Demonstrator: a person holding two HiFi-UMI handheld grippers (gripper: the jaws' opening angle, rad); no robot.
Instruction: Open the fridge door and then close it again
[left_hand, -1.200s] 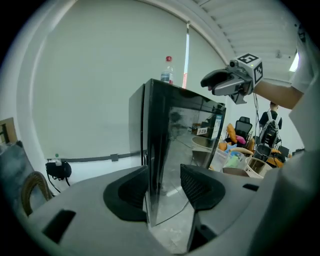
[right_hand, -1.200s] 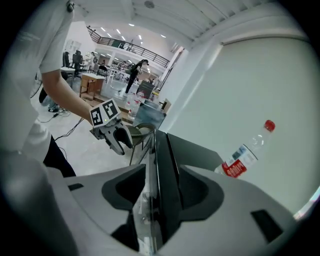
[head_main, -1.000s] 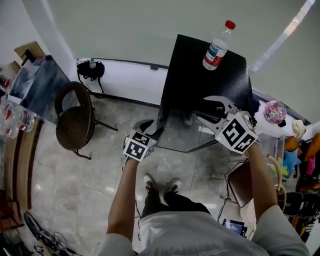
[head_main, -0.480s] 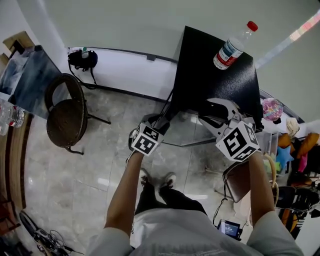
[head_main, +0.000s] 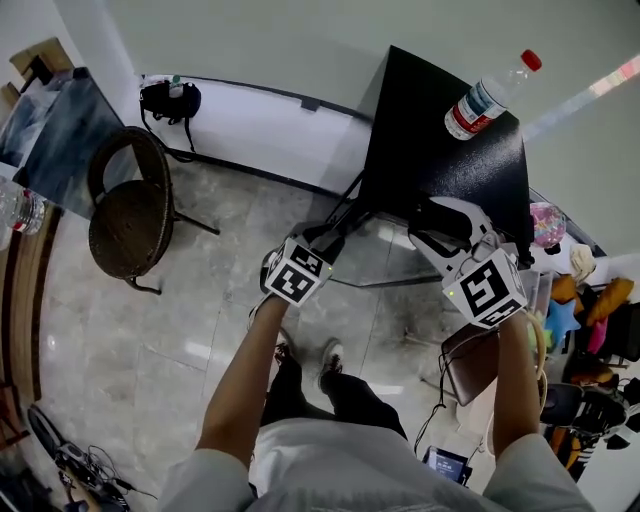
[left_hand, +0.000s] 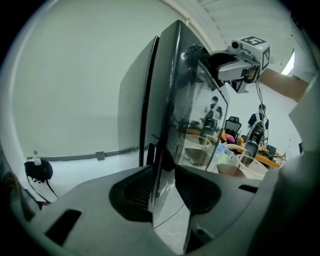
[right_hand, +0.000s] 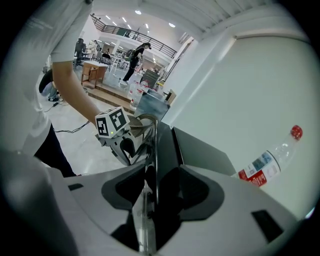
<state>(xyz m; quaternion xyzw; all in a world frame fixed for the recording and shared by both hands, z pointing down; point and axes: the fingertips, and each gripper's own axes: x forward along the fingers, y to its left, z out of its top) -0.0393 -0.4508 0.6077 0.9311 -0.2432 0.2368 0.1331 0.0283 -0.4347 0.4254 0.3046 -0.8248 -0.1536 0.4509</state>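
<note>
A low black fridge (head_main: 440, 150) stands against the wall, its glass door (head_main: 385, 255) swung a little away from the body. My left gripper (head_main: 335, 235) is at the door's free left edge. In the left gripper view that edge (left_hand: 162, 150) stands between the jaws (left_hand: 164, 180), which are closing, and the pads lie against it. My right gripper (head_main: 440, 225) straddles the door's top right corner. In the right gripper view the thin glass edge (right_hand: 155, 150) runs between wide jaws (right_hand: 162, 180), with a dark gap on the right pad's side.
A plastic water bottle (head_main: 485, 95) with a red cap stands on the fridge top. A round brown chair (head_main: 130, 225) and a black bag (head_main: 170, 100) are at the left by the wall. Toys and cables crowd the right side (head_main: 548, 222). The person's feet (head_main: 305, 355) stand before the fridge.
My left gripper has come in onto the door's left edge and its jaws have narrowed around it. The right gripper has stayed at the door's top right corner.
</note>
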